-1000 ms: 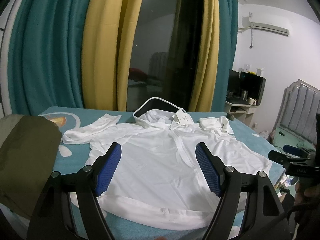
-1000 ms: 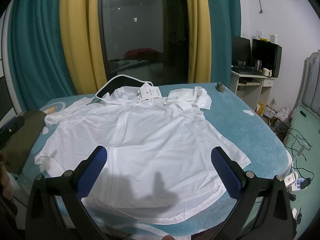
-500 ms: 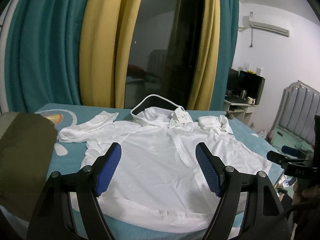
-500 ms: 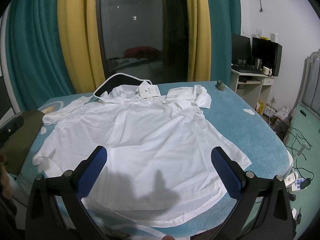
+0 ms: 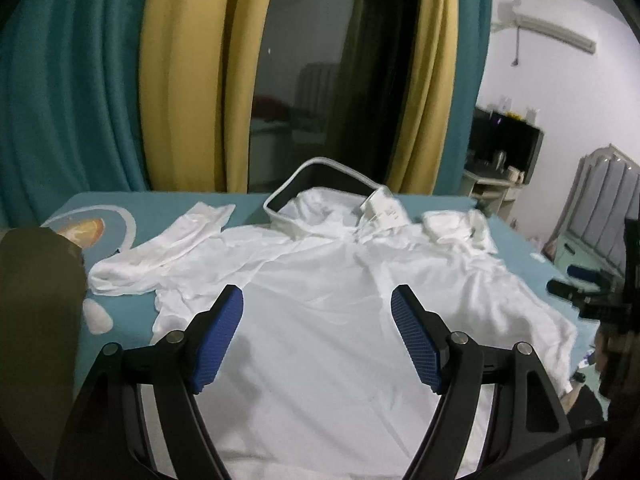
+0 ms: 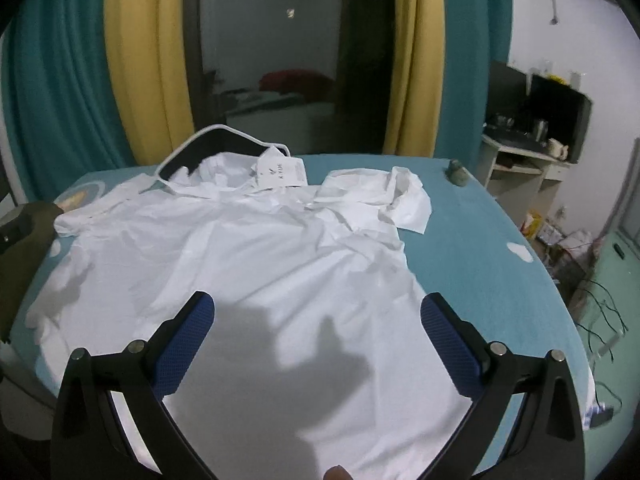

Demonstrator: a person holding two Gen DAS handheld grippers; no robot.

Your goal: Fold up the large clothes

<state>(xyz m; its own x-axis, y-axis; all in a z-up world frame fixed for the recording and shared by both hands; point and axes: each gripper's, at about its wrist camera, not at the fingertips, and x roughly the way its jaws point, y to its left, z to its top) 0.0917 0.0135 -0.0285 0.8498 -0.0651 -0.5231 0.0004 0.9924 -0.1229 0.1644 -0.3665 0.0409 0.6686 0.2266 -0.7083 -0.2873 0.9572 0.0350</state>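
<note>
A large white hooded shirt [image 5: 320,320] [image 6: 256,272] lies spread flat on a teal table [image 5: 120,320] [image 6: 472,248], hood and paper tag [image 6: 280,170] at the far side. Its left sleeve [image 5: 172,248] lies stretched out, its right sleeve [image 6: 376,200] bunched up. My left gripper [image 5: 318,320] hovers open above the shirt's middle, nothing between its blue pads. My right gripper [image 6: 318,320] is open too, above the shirt's lower half, casting a shadow on the cloth. The right gripper's body [image 5: 592,296] shows at the right edge of the left wrist view.
An olive garment [image 5: 36,320] lies at the table's left edge. Teal and yellow curtains [image 6: 136,64] and a dark window stand behind the table. A small dark object [image 6: 456,172] sits at the far right corner. A desk [image 6: 520,160] and floor clutter lie to the right.
Both grippers have moved forward and lower over the shirt, which now looms larger. Both stay open; the shirt has not moved.
</note>
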